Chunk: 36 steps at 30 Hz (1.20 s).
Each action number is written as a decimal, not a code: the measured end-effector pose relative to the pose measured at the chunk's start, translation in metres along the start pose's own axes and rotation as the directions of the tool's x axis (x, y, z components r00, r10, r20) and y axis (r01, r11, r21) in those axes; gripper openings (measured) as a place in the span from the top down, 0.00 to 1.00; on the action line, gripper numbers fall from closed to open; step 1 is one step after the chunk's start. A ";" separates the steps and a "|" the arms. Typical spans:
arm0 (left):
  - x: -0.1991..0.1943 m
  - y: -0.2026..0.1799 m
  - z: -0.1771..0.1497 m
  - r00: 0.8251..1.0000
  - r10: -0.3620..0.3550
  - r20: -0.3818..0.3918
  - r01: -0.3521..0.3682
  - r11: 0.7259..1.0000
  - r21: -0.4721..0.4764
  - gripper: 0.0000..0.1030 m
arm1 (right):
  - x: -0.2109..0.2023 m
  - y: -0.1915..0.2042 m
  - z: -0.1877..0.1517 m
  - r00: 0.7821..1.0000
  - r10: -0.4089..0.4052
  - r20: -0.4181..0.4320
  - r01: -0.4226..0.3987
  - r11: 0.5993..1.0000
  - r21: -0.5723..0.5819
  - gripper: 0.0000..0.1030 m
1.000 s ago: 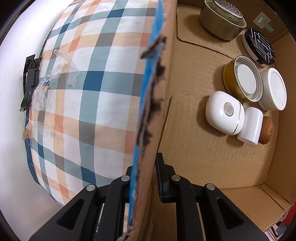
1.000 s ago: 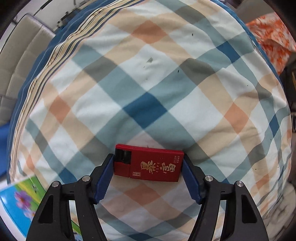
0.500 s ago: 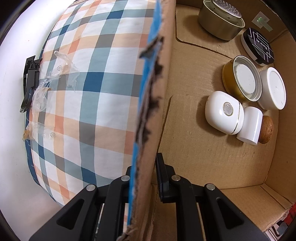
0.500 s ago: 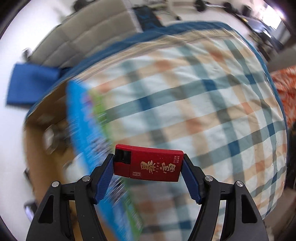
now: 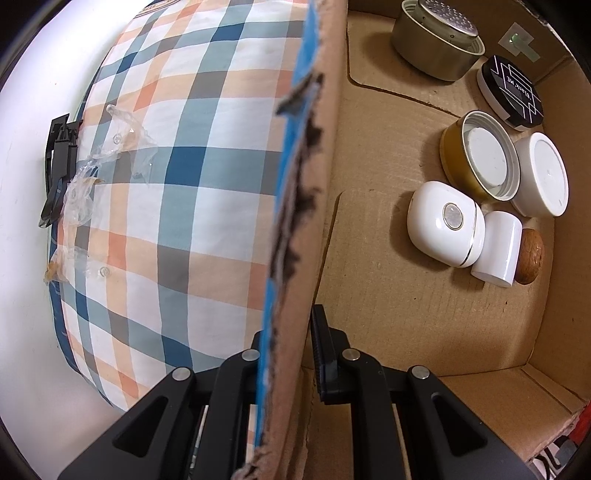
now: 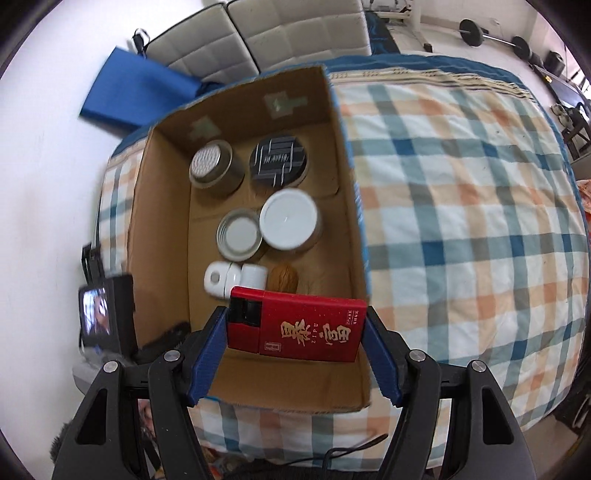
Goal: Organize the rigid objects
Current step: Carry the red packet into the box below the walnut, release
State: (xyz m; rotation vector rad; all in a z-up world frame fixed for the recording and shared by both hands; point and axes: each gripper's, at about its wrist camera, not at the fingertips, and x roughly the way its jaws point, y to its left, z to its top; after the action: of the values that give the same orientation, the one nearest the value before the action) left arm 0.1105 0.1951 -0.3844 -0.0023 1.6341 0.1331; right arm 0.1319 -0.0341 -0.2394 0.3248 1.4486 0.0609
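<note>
My right gripper (image 6: 295, 343) is shut on a flat red box (image 6: 299, 328) with gold characters and holds it above the near end of an open cardboard box (image 6: 347, 177) on a plaid bed. Inside the box lie several jars and lids: a metal tin (image 6: 212, 166), a black-lidded jar (image 6: 279, 160), a white lid (image 6: 289, 218), a gold-rimmed lid (image 6: 240, 234), a white case (image 6: 218, 283), a small white bottle with a wooden cap (image 5: 498, 254). My left gripper (image 5: 291, 339) is shut on the box's side wall (image 5: 306, 184).
The plaid bedspread (image 6: 461, 203) stretches to the right of the box. Clear plastic wrap (image 5: 81, 184) and a black clip (image 5: 55, 173) lie at the bed's edge. A blue bag (image 6: 136, 96) and a white headboard (image 6: 295, 33) are behind.
My right gripper has swung left with the red box, from over bare bedspread to above the open cardboard box. My left gripper has kept its hold on the wall.
</note>
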 end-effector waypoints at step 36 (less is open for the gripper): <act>0.003 -0.007 0.003 1.000 0.005 0.000 -0.005 1.000 0.023 0.91 | 0.125 0.039 -0.007 0.968 -0.130 -0.213 0.107 0.987 -0.119 0.28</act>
State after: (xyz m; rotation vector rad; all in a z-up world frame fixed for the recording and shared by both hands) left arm 0.1137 0.1883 -0.3884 0.0200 1.6358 0.1183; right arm 0.1467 0.0335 -0.3501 0.1457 1.6751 0.0793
